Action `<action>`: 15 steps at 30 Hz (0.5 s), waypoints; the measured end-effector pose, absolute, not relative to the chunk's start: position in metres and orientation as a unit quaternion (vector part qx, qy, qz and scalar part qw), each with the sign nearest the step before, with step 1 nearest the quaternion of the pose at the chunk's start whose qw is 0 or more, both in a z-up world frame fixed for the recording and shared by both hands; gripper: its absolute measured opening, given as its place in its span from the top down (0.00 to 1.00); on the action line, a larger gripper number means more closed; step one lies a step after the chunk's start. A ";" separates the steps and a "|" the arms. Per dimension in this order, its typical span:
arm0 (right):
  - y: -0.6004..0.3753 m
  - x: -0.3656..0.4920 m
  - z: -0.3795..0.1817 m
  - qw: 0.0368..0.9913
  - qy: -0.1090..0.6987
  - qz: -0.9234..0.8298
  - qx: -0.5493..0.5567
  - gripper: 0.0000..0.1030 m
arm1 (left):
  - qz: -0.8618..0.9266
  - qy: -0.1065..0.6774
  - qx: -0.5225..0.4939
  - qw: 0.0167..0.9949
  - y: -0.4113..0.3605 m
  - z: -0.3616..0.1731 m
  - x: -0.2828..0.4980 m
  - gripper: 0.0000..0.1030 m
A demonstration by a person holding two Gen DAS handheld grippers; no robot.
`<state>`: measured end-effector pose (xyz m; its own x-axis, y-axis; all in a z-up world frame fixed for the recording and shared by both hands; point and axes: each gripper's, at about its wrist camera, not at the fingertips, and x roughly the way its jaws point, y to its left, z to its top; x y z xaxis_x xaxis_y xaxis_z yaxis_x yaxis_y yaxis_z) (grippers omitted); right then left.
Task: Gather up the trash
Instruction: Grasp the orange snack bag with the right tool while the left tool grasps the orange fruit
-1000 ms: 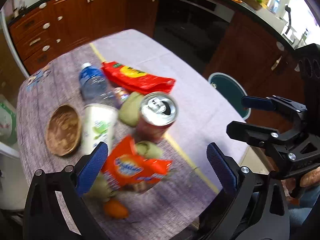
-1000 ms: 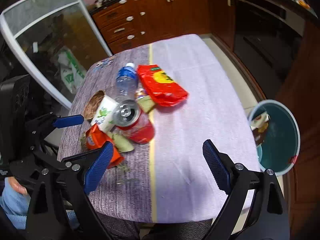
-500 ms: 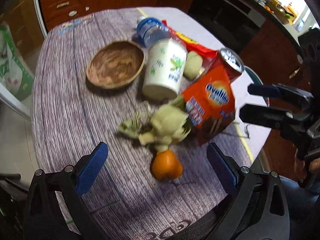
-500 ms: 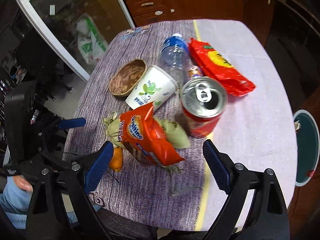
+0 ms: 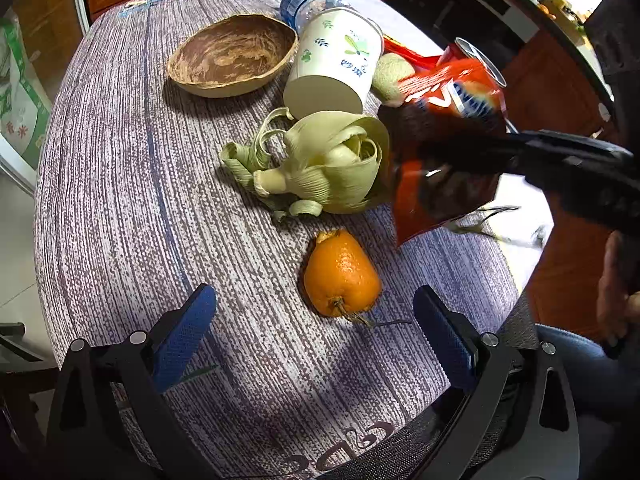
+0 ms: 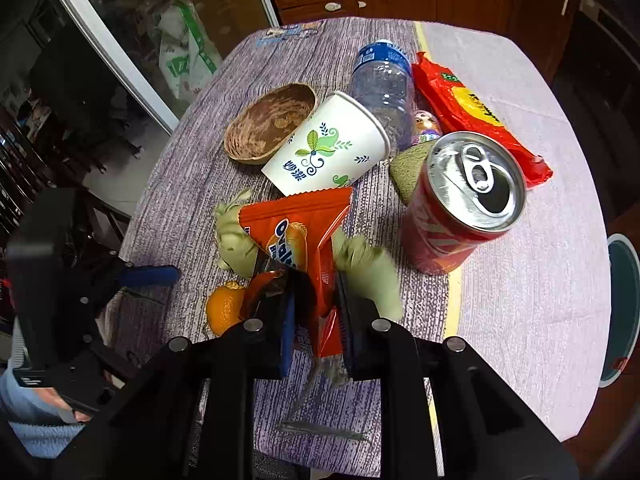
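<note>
An orange snack packet (image 6: pixel 304 232) stands between the fingers of my right gripper (image 6: pixel 314 292), whose jaws are closing and pinch its lower part. In the left wrist view the same packet (image 5: pixel 452 120) hangs at the right, with the right gripper's dark arm across it. My left gripper (image 5: pixel 316 336) is open over the table, just in front of an orange fruit piece (image 5: pixel 340 276). A pale green corn husk (image 5: pixel 332 168) lies beside the packet. A red drink can (image 6: pixel 464 200) stands upright to the right of it.
A paper cup (image 6: pixel 324 148) lies tipped against a clear bottle (image 6: pixel 384 80), beside a brown shell bowl (image 5: pixel 232 52). A long red wrapper (image 6: pixel 472 116) lies further back. A teal bin (image 6: pixel 624 308) stands on the floor past the table's right edge (image 6: pixel 560 320).
Both grippers came down closer to the pile. The right gripper's jaws went from wide open to pinching the orange packet. The left gripper stayed open and now frames the orange fruit piece.
</note>
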<state>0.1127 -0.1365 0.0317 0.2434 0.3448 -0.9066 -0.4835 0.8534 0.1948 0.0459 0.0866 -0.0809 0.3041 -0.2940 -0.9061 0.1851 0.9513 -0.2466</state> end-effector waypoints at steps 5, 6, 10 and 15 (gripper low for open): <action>-0.149 0.108 0.045 0.792 0.546 0.271 -0.038 0.84 | -0.159 0.559 -0.031 0.813 0.075 -0.079 0.041 0.11; -0.152 0.107 0.047 0.793 0.545 0.271 -0.034 0.84 | -0.162 0.559 -0.027 0.813 0.072 -0.079 0.042 0.18; -0.161 0.104 0.050 0.794 0.545 0.268 -0.022 0.83 | -0.165 0.566 -0.011 0.808 0.057 -0.083 0.042 0.23; -0.173 0.100 0.049 0.794 0.547 0.265 -0.007 0.83 | -0.153 0.559 0.006 0.815 0.048 -0.087 0.046 0.60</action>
